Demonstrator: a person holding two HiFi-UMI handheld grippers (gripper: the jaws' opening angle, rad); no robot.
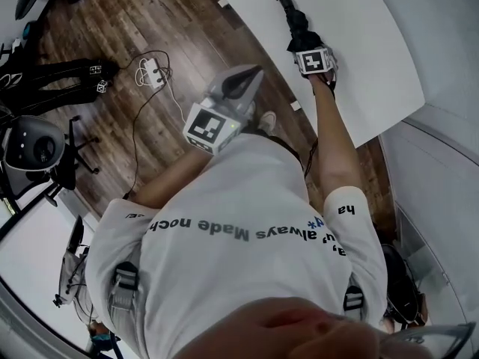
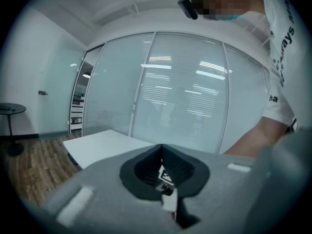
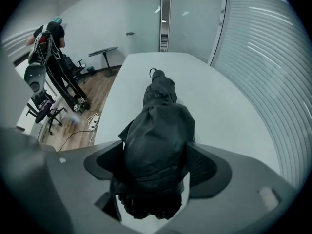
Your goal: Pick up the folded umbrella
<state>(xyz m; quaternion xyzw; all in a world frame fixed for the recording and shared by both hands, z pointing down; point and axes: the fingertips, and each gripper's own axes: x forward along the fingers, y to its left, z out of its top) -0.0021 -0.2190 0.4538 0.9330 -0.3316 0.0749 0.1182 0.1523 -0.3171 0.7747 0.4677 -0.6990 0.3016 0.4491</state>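
The folded black umbrella (image 1: 294, 17) lies lengthwise on the white table (image 1: 359, 21), its strap end pointing away from me. My right gripper (image 1: 310, 51) points steeply down over the umbrella's near end. In the right gripper view the jaws stand wide apart, and the bunched black umbrella (image 3: 158, 130) fills the gap between the right gripper (image 3: 153, 165) pads; no squeeze shows. My left gripper (image 1: 251, 73) hangs in the air off the table's edge, in front of my body. In its own view the left gripper (image 2: 162, 147) has its fingers closed together with nothing held.
A power strip with cables (image 1: 153, 72) lies on the wooden floor left of the table. An office chair (image 1: 37, 152) and a black stand (image 1: 52, 73) are farther left. A person (image 3: 48, 38) stands by equipment at the back. Glass walls with blinds (image 2: 195, 106) close the room.
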